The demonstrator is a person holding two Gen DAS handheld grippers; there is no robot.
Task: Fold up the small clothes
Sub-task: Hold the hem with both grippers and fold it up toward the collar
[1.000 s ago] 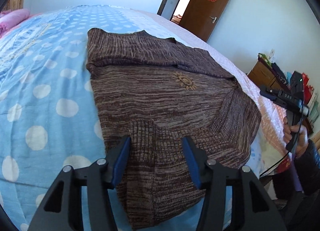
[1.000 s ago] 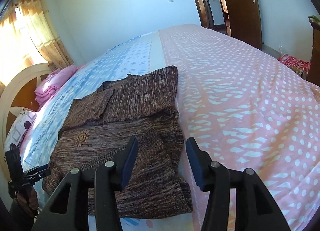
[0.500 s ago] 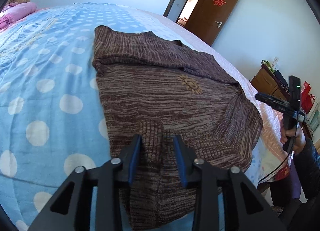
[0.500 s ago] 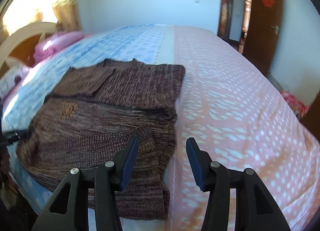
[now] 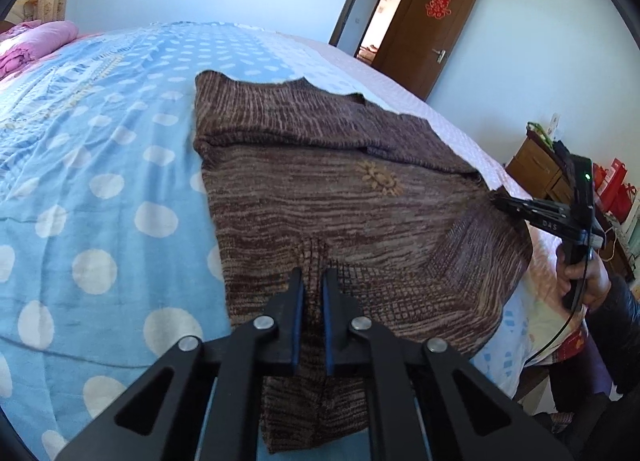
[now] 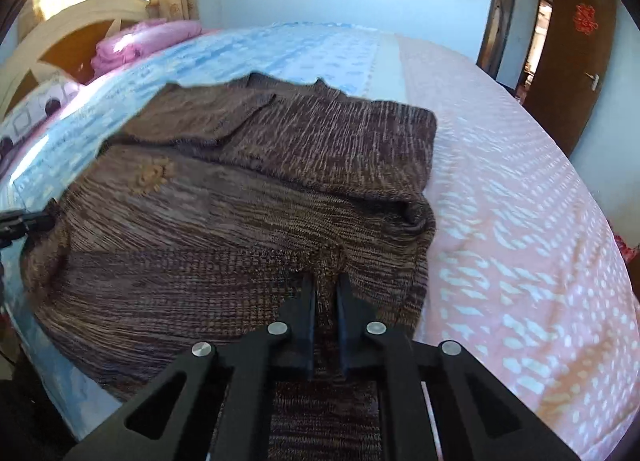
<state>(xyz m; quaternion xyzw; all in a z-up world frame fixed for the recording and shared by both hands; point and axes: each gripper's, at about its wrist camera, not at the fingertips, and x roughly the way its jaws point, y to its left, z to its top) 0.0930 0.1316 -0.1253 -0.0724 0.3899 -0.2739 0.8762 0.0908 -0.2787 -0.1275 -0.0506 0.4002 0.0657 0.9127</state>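
A brown knit sweater (image 5: 340,201) with a small sun motif lies flat on the bed, sleeves folded across its upper part. My left gripper (image 5: 313,281) is shut on the ribbed hem at the sweater's near left corner, and the fabric puckers between the blue pads. In the right wrist view the sweater (image 6: 240,221) fills the middle. My right gripper (image 6: 326,285) has its jaws closing on the hem near the right corner, with a pinched ridge of knit between the pads. Each gripper also shows in the other's view, the right gripper (image 5: 504,201) and the left gripper (image 6: 44,221), at the sweater's side edges.
The bed has a blue polka-dot sheet (image 5: 100,181) on one half and a pink patterned sheet (image 6: 520,221) on the other. A pink quilt (image 6: 144,41) lies by the wooden headboard (image 6: 60,33). A brown door (image 5: 432,29), a low cabinet (image 5: 536,165) and a person's hand (image 5: 580,273) are to the right.
Both grippers went from open above the hem to closed on it. The right gripper rolled and moved left onto the sweater's corner. The left gripper stayed where it was.
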